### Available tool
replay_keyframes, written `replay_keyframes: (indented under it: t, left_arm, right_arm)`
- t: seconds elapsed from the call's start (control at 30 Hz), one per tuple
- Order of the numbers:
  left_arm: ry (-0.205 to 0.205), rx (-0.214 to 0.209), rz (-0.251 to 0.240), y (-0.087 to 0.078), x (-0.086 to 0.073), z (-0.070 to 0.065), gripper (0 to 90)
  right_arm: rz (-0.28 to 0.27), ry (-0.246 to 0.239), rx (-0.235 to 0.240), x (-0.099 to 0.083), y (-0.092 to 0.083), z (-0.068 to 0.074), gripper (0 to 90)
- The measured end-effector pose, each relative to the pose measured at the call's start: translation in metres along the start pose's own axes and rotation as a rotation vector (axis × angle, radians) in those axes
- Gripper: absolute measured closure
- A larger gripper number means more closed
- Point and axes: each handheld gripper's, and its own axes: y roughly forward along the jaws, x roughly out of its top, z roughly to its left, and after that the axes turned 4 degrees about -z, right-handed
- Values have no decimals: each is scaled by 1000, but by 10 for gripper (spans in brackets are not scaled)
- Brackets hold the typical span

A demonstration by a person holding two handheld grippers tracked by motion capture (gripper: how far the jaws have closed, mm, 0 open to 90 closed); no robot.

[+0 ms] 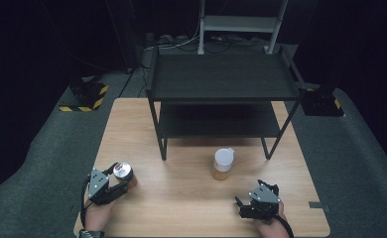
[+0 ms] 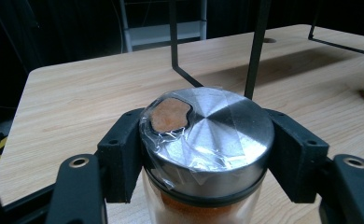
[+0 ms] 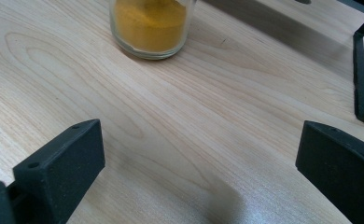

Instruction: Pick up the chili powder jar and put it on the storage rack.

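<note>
A glass spice jar (image 1: 124, 174) with a steel lid (image 2: 213, 133) and orange powder stands near the table's front left. My left gripper (image 1: 113, 184) is shut on the spice jar just under the lid, one black jaw on each side. Clear film covers part of the lid. A second glass jar (image 1: 223, 164) with a white lid holds yellow-orange powder (image 3: 150, 25) and stands at the table's middle, in front of the shelf. My right gripper (image 1: 246, 202) rests near the front right, jaws wide open on bare wood, a short way from that jar.
A black two-level metal shelf (image 1: 224, 79) stands on the far half of the wooden table (image 1: 181, 198); its legs (image 2: 258, 44) rise just beyond the left gripper. Grey floor surrounds the table. A yellow-black striped base (image 1: 85, 96) lies at the far left.
</note>
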Motion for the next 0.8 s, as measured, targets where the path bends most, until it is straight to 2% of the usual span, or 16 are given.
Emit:
replay_keyframes:
  t: [0.13, 0.33, 0.47, 0.6, 0.8]
  left_arm:
    - [-12, 4, -3, -1, 0, 0, 347]
    - [-7, 4, -21, -6, 2, -1, 347]
    - [-1, 26, -32, -12, 10, -10, 347]
    - [-10, 15, -59, -17, 18, -14, 347]
    - [9, -7, -67, -21, 32, -23, 347]
  right_arm:
    - [-2, 13, 1, -1, -1, -2, 7]
    - [0, 12, 4, 0, 0, -2, 7]
    - [2, 12, 6, 0, 0, -2, 7]
    - [1, 17, 6, 0, 0, -2, 7]
    - [3, 15, 12, 0, 0, -4, 7]
